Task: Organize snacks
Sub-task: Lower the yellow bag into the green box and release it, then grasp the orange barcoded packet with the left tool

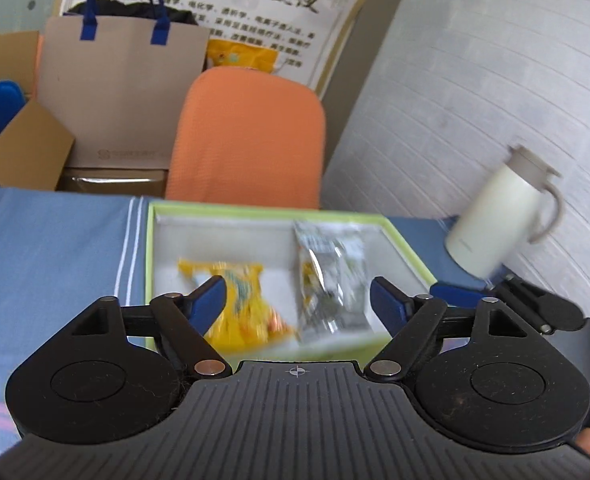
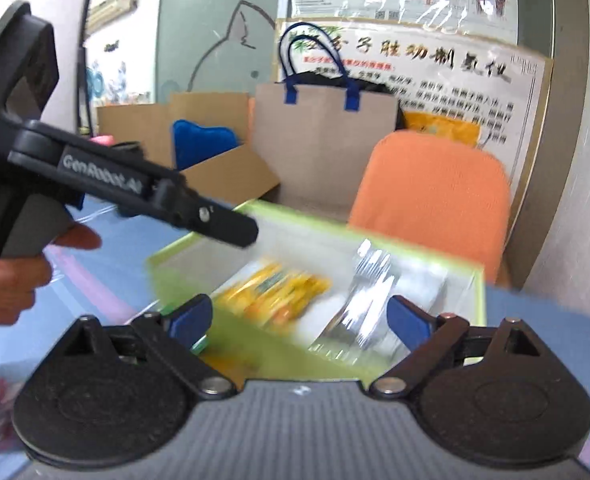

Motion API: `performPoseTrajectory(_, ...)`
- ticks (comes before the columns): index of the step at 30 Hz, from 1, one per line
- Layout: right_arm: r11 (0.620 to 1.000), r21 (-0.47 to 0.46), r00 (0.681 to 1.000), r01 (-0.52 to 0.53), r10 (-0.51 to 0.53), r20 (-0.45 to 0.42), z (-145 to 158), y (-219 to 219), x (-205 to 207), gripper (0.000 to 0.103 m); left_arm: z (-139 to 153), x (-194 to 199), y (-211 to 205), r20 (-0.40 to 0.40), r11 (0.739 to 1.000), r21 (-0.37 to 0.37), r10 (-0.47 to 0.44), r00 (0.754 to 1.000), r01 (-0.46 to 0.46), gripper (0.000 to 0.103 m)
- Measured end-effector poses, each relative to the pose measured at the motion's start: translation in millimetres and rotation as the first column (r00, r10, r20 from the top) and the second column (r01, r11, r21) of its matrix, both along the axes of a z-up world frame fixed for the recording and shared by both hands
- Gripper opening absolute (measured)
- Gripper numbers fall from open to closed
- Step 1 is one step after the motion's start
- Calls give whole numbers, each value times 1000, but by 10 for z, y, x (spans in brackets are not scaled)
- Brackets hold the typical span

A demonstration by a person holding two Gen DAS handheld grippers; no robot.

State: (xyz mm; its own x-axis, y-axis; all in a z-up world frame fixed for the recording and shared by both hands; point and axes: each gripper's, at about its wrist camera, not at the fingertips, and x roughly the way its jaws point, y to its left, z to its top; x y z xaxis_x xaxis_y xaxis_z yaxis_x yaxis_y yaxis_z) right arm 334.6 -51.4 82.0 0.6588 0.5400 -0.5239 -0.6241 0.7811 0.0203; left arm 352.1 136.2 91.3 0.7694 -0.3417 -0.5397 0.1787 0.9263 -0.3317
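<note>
The yellow snack and the silver snack already lie side by side in the green box on my blue surface, so with my left tool and right tool both spread and empty, I think little is left.

Green-rimmed white box on blue cloth, yellow snack packet beside silver snack packet lying inside
</note>
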Motion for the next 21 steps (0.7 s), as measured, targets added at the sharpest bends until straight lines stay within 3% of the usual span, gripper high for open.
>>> performPoseTrajectory(6, 997, -22, 995, -70, 68, -75, -276, 226, -405, 93, -303, -269, -39, -100, 996, -61, -68, 993, 62, 67)
performPoseTrajectory(12, 996, -1, 984, -91, 89, -153, -451, 378, -169, 93, -614, 5, -140, -221, 991, -105, -101, 970, 80, 60)
performPoseTrajectory(15, 992, 2, 974, -124, 122, -192, -505, 472, -92, 94, -742, 132, -147, -273, 981, -164, -143, 951, 100, 35)
performPoseTrajectory(21, 988, 65, 970, -141, 151, -189, -379, 457, -313, 94, -636, -114, -146, -234, 987, -133, -118, 965, 88, 24)
